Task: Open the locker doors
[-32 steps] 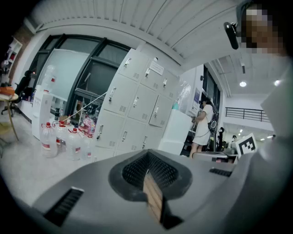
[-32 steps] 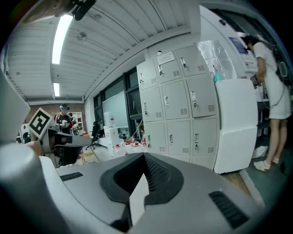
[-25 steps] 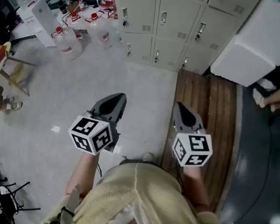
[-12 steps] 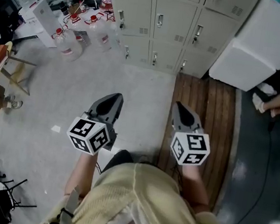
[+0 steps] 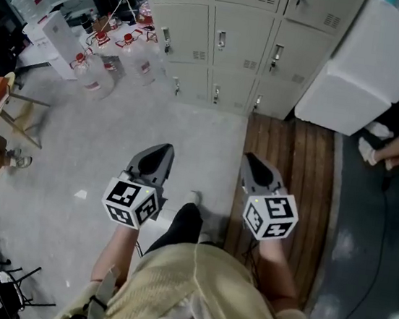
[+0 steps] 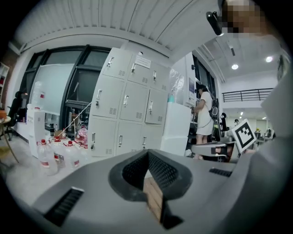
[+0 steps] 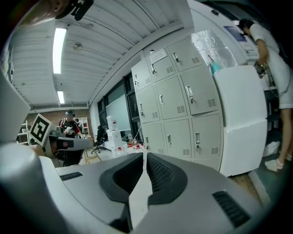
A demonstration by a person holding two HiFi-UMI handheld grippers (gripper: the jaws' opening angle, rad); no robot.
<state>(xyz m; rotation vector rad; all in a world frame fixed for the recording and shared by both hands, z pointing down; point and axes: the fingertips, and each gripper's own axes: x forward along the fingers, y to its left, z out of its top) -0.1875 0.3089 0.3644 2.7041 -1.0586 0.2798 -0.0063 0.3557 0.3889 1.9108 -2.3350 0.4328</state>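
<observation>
**Approach stage; all doors shut**

Jaws together and empty on left tool [image 5: 160, 151] and right tool [image 5: 252, 163], both held over the floor [image 5: 77, 146]. The lockers [image 5: 234, 65] stand ahead, well apart. Next, likely: close in, open one tool, catch a door handle [image 5: 221, 40].

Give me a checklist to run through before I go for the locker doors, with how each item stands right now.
1. Locker doors all closed as the start: ok.
2. Handles in view: ok.
3. Left gripper empty: ok, shut on nothing.
4. Right gripper empty: ok, shut on nothing.
5. Grippers open for a handle: not ok, both shut.
6. Doors within reach: not ok, floor lies between.
</observation>
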